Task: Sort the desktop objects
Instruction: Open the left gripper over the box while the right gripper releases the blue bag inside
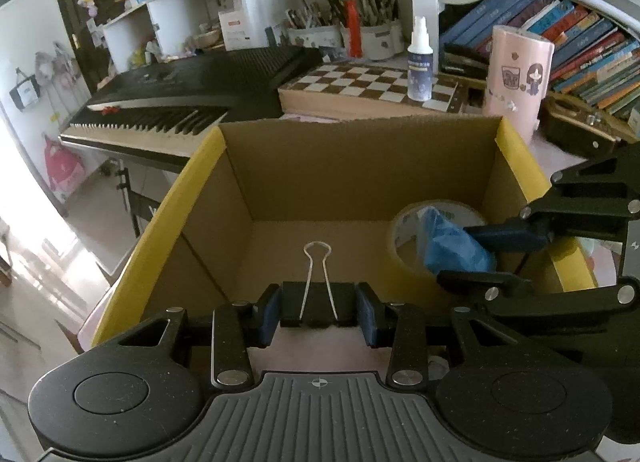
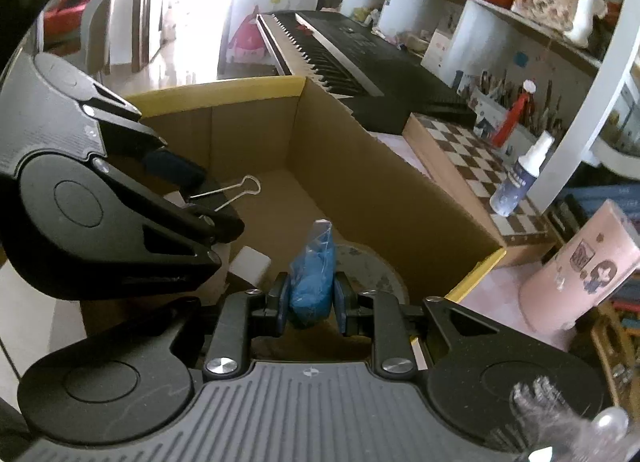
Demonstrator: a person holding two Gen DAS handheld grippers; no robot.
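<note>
My left gripper (image 1: 318, 312) is shut on a black binder clip (image 1: 318, 302) with its wire handles pointing up, held over the near edge of an open cardboard box (image 1: 360, 166) with yellow-taped rims. My right gripper (image 2: 311, 302) is shut on a crumpled blue plastic packet (image 2: 314, 278) and holds it over a roll of tape (image 1: 408, 262) that lies in the box's right corner. In the left wrist view the right gripper (image 1: 464, 252) reaches in from the right. In the right wrist view the left gripper (image 2: 208, 202) and clip (image 2: 230, 190) are at the left.
Behind the box are a black keyboard piano (image 1: 180, 102), a chessboard (image 1: 372, 84) with a white spray bottle (image 1: 420, 62) on it, a pink cylindrical container (image 1: 516, 74), pen pots (image 1: 348, 30) and rows of books (image 1: 580, 46). A white card (image 2: 250, 262) lies in the box.
</note>
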